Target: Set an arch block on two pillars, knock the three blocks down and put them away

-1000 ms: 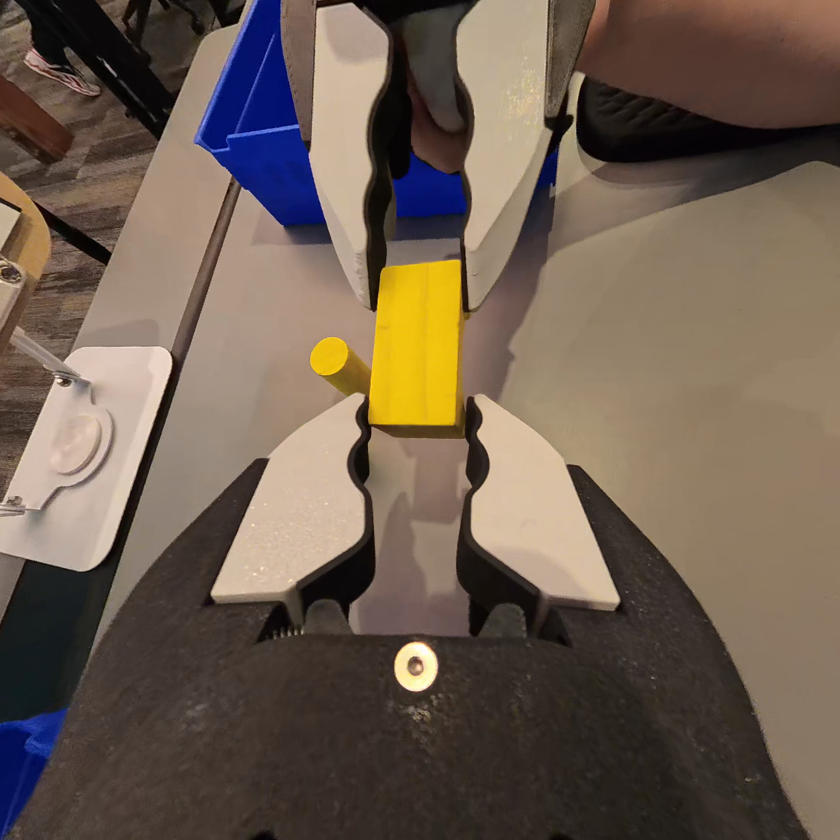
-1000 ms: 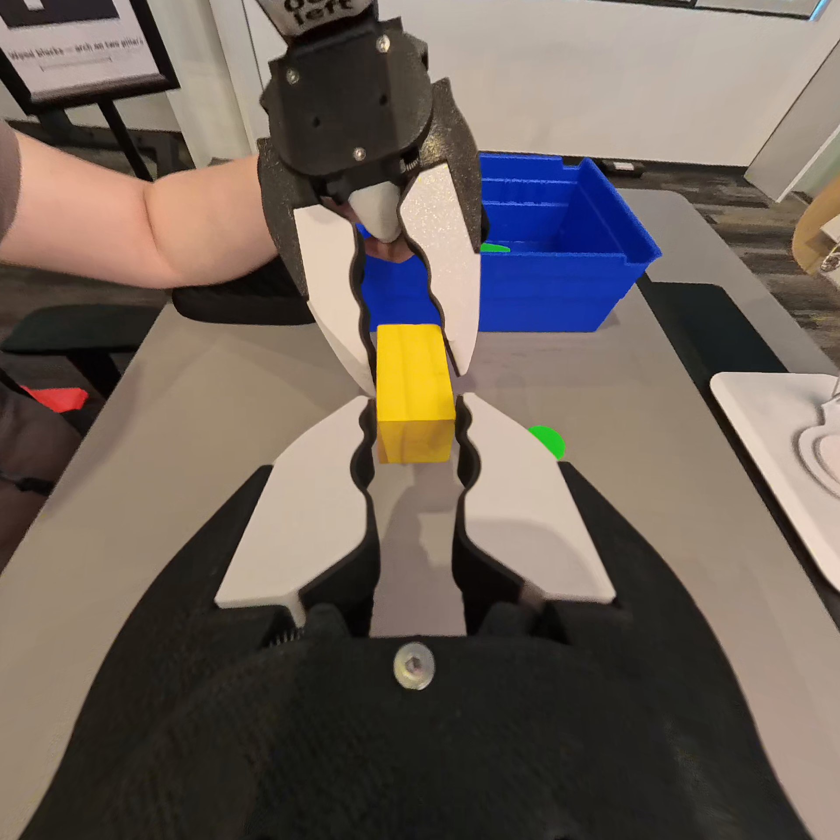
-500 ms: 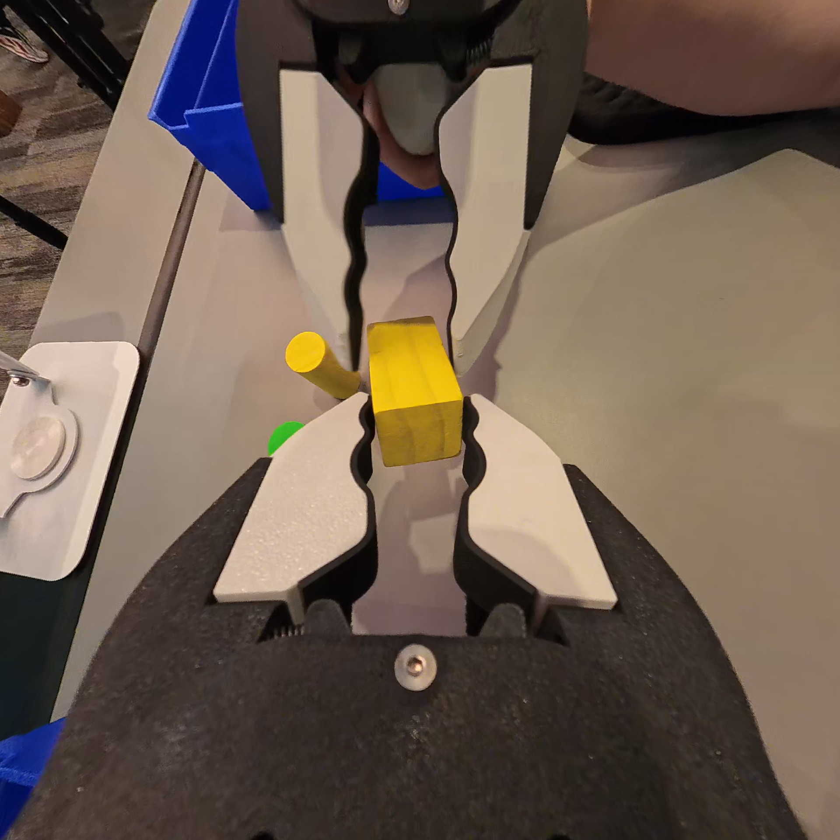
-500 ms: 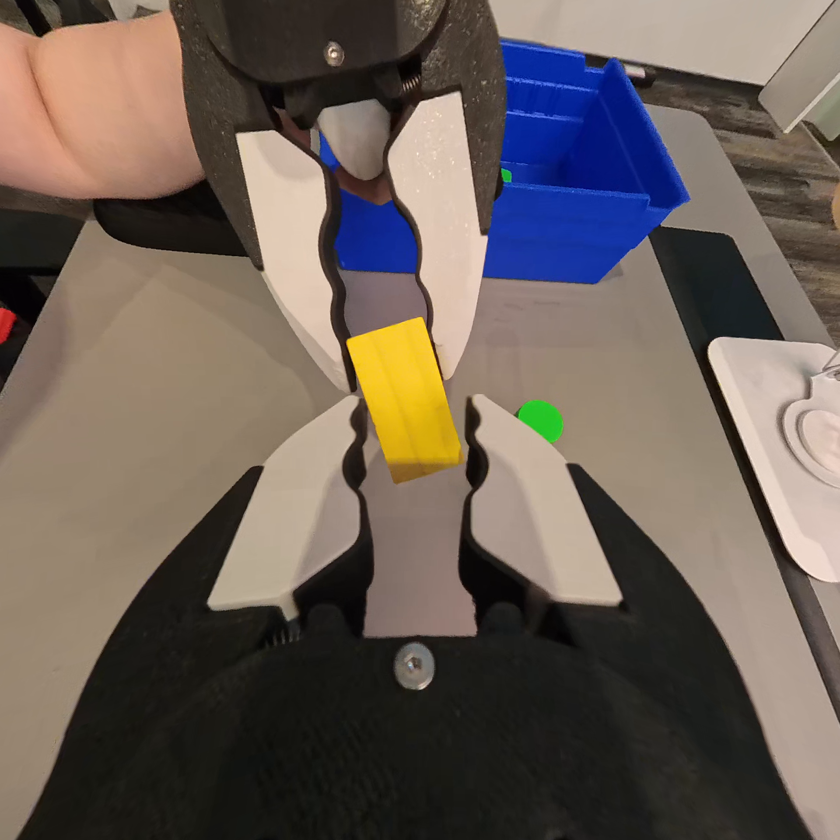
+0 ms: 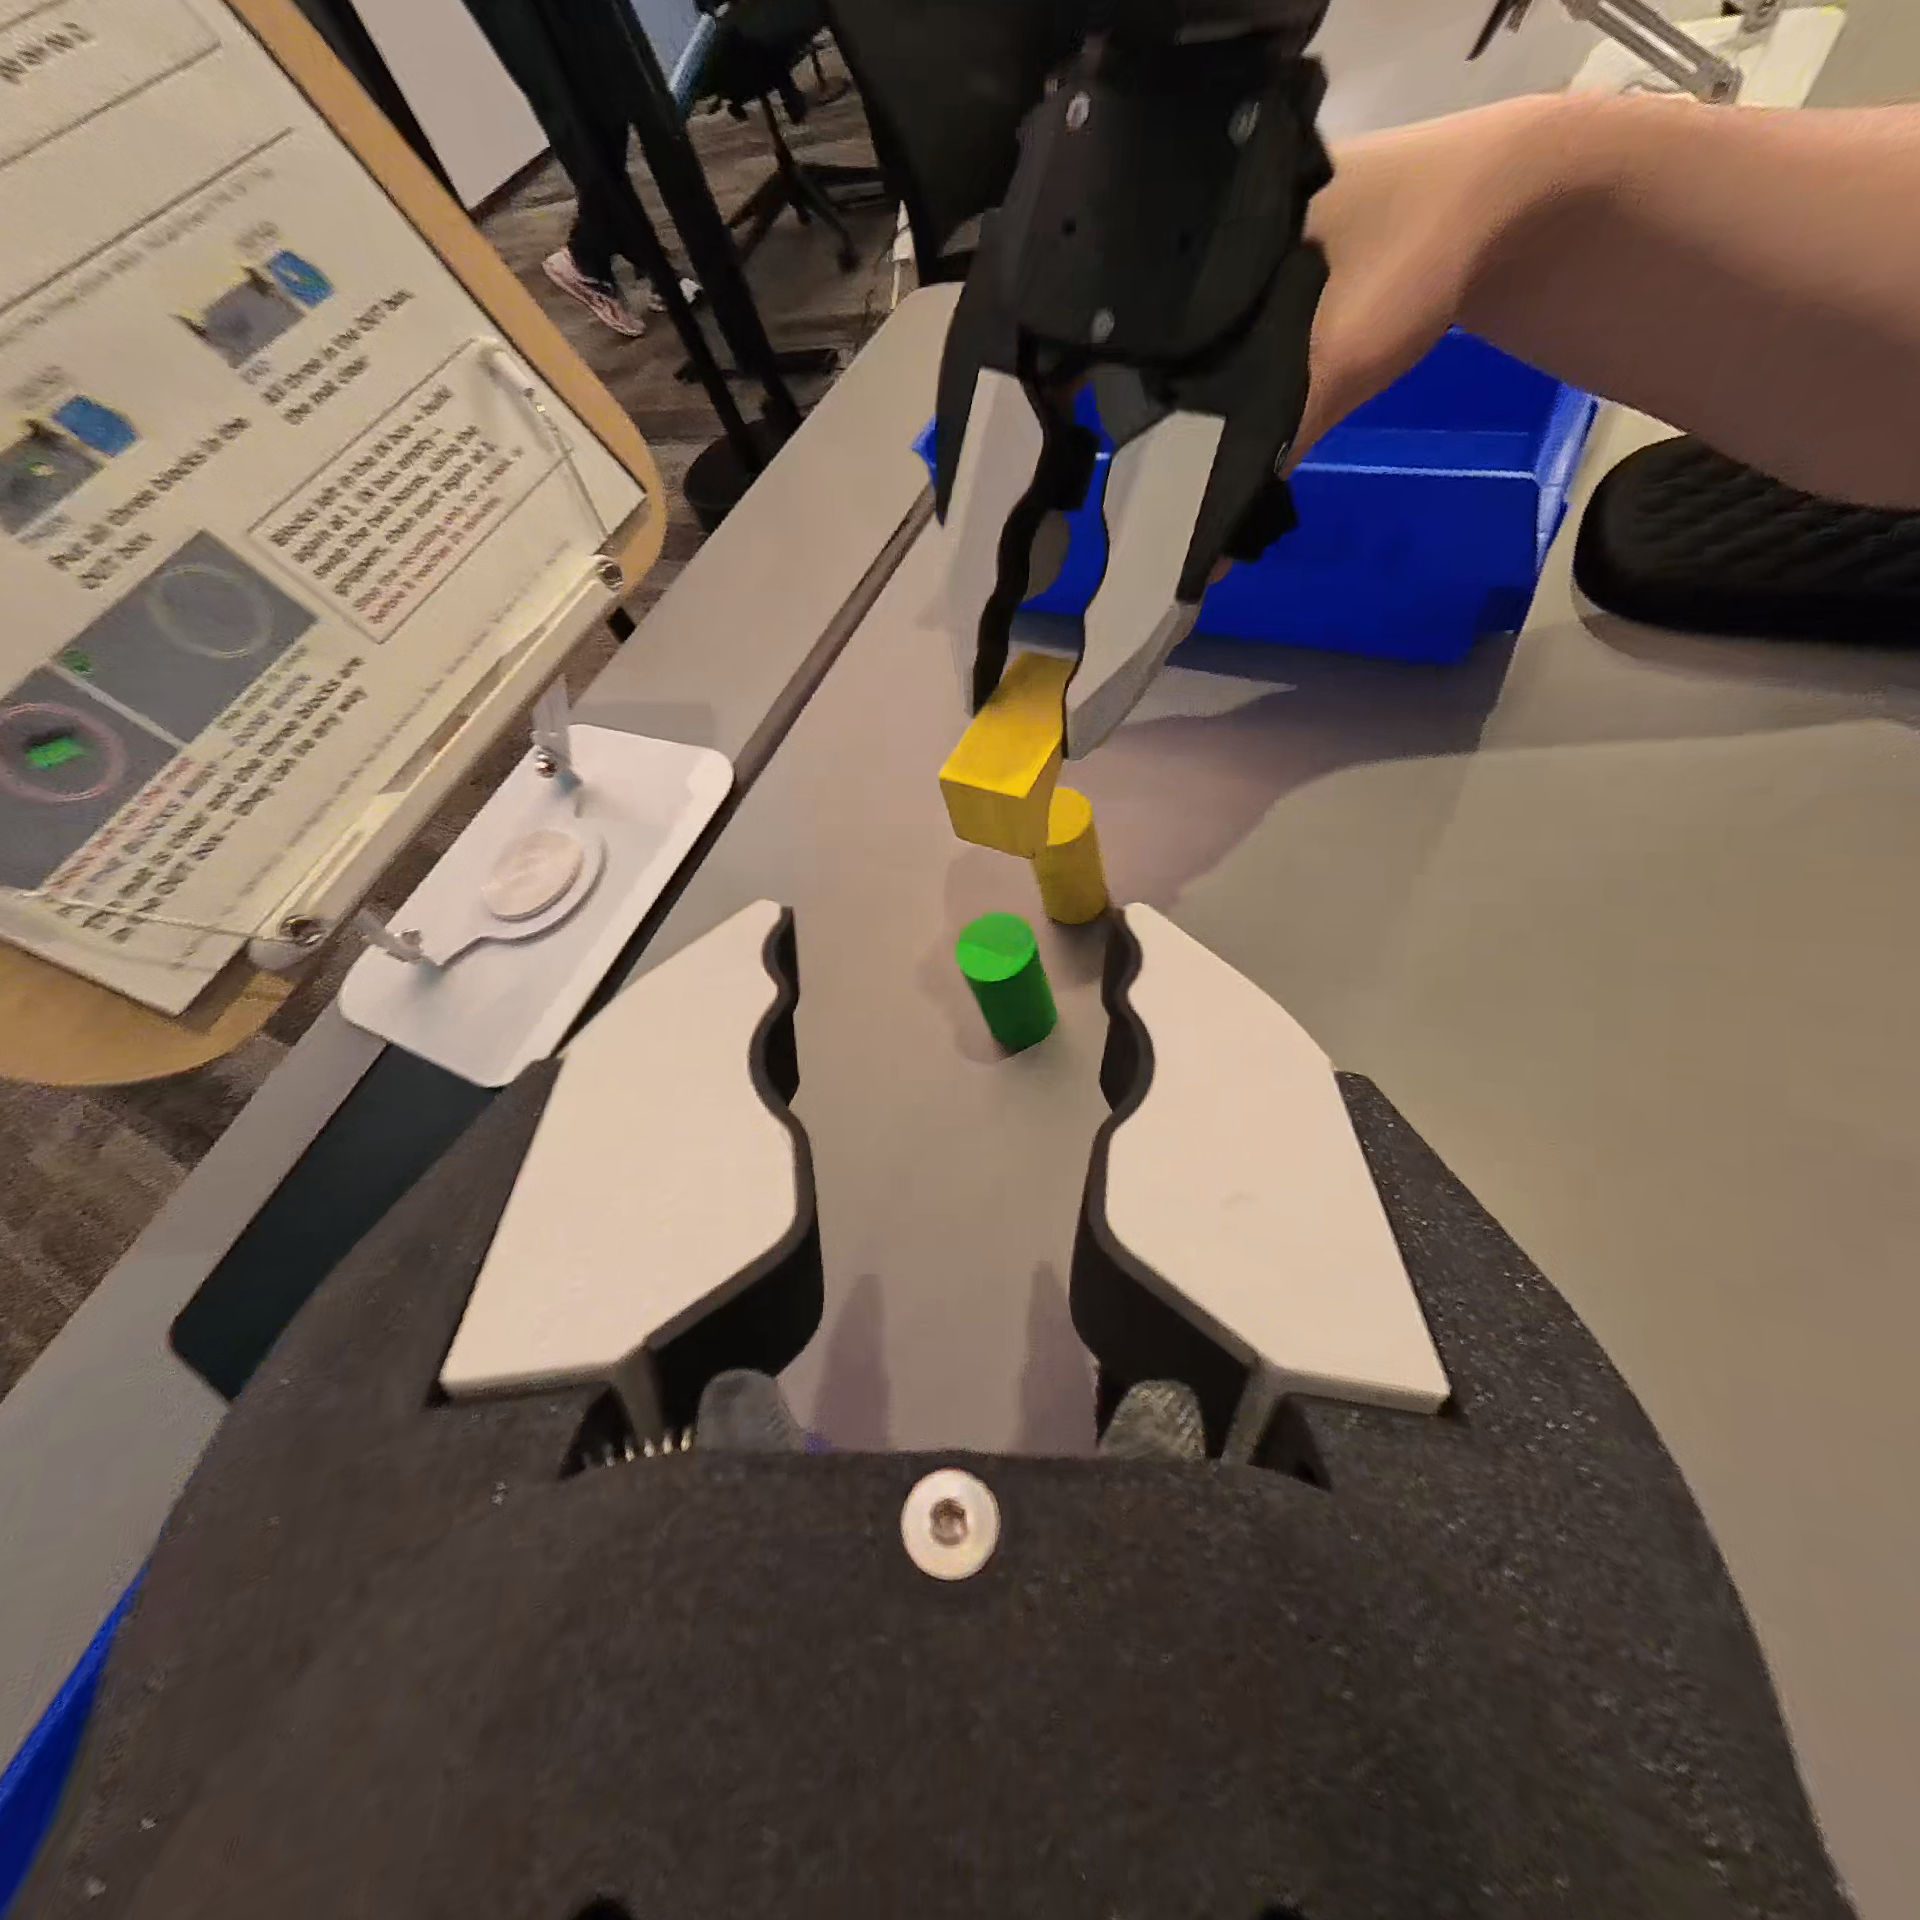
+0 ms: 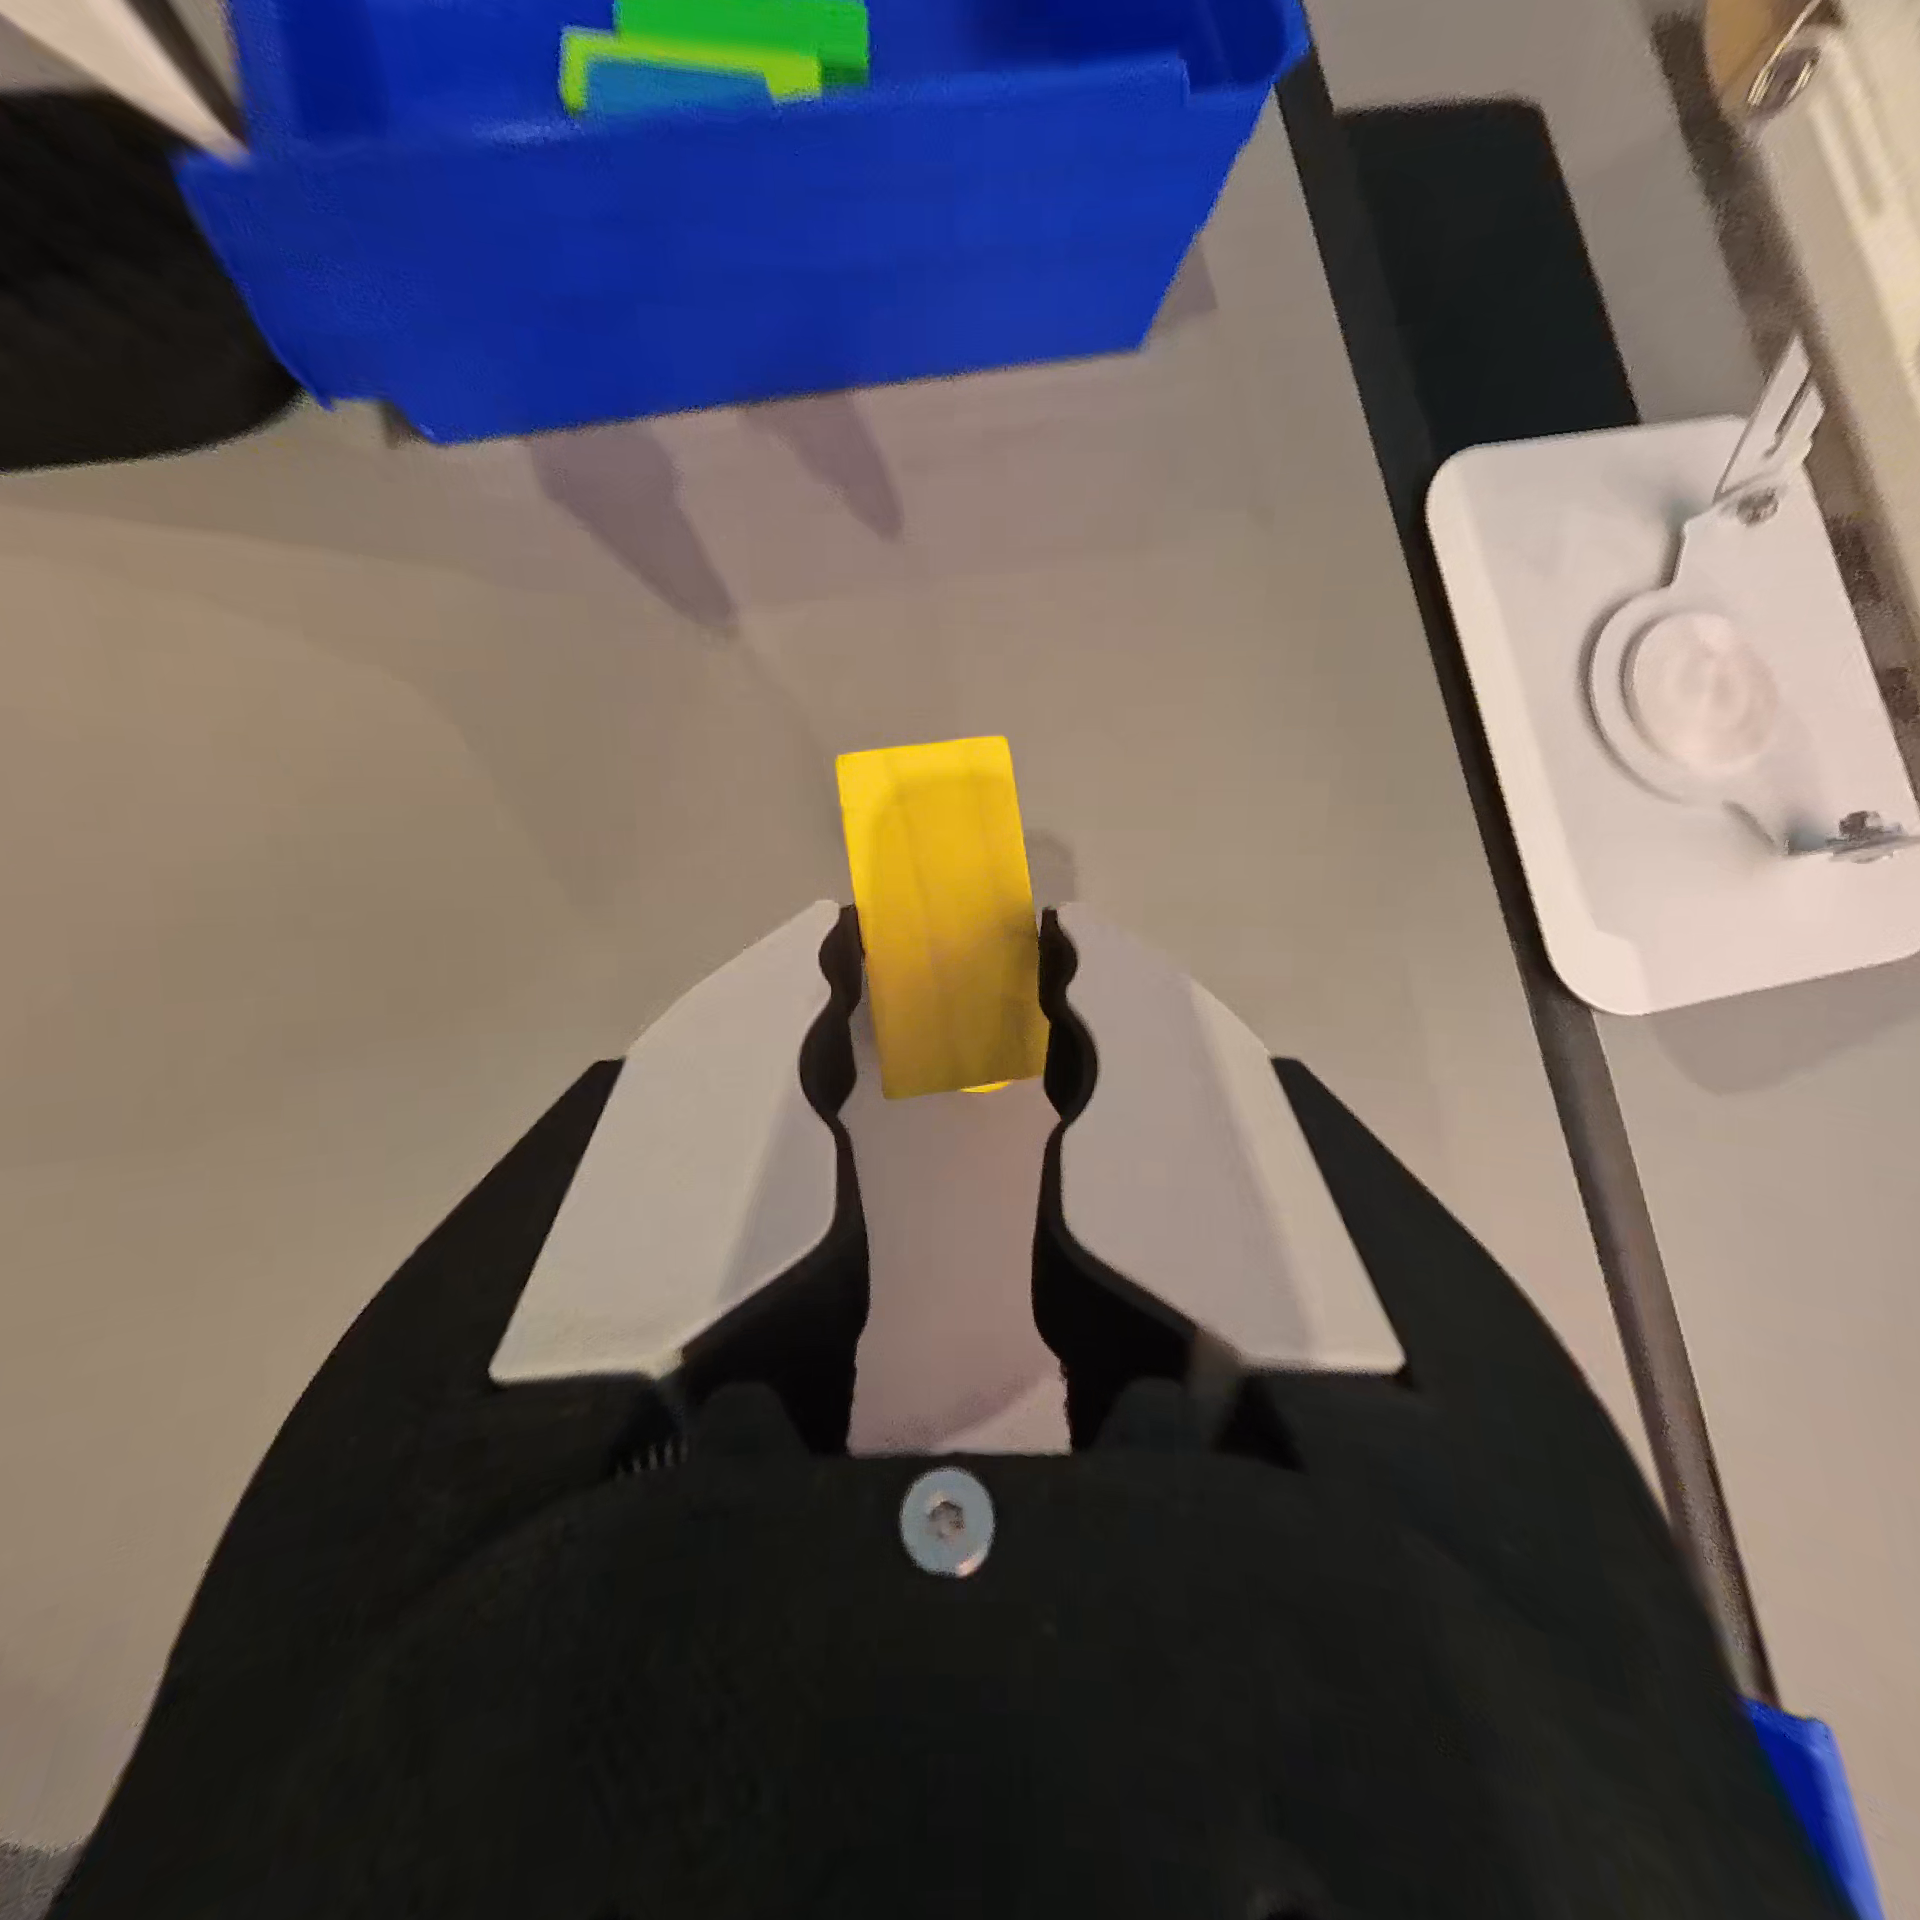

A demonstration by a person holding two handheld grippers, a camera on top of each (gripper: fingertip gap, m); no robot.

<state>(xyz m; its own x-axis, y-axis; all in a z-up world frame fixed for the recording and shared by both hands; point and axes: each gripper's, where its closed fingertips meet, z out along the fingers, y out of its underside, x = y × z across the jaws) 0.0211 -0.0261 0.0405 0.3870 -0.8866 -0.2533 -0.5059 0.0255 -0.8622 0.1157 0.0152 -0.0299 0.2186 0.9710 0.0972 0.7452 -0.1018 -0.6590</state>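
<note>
My right gripper (image 6: 943, 920) is shut on a yellow arch block (image 6: 940, 914), with both pads pressed on its sides. In the left wrist view the right gripper (image 5: 1034, 707) holds the arch block (image 5: 1003, 769) tilted, just above a standing yellow pillar (image 5: 1070, 862). I cannot tell whether block and pillar touch. A green pillar (image 5: 1003, 977) stands a little nearer, between my left fingertips. My left gripper (image 5: 951, 920) is open and empty, its pads clear of both pillars.
A blue bin (image 5: 1403, 551) stands behind the blocks; the right wrist view shows the bin (image 6: 727, 239) holding green and blue pieces. A white stand base (image 5: 540, 894) and an instruction board (image 5: 208, 520) are at the table's left edge. A black armrest (image 5: 1745, 561) is far right. The left gripper's tips are roughly 12 centimetres from the right gripper's.
The left gripper held the yellow block, then opened and drew back from it. The right gripper, open around it half a second ago, has shut on it and now carries it alone.
</note>
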